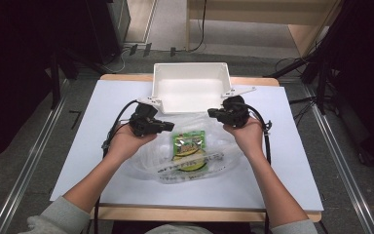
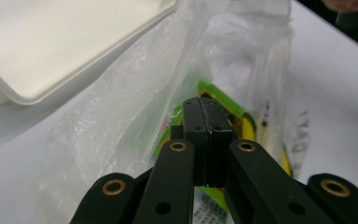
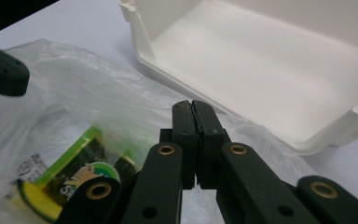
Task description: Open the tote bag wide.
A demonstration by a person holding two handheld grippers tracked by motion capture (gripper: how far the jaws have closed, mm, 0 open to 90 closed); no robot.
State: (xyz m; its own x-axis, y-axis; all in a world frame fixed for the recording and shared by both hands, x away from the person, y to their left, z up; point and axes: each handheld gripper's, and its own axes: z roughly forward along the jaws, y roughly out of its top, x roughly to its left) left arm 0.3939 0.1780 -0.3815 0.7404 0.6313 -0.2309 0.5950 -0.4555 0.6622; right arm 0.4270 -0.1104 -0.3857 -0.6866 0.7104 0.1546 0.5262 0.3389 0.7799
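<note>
I hold my left gripper (image 1: 168, 126) over the near-left edge of a clear plastic bag (image 1: 146, 158) that lies crumpled on the white table top (image 1: 292, 161). Its jaws are pressed together; in the left gripper view the bag's film bunches around their tips, but I cannot tell whether any film is caught between them. My right gripper (image 1: 211, 113) hangs over the bag's far-right edge with its jaws pressed together too, film lying just under them. Inside the bag, between my two hands, sits a green and yellow snack packet (image 1: 189, 146), flat on the table. Beyond both grippers, at the table's far edge, stands an open white plastic bin (image 1: 191, 68), its near rim just beside the bag.
</note>
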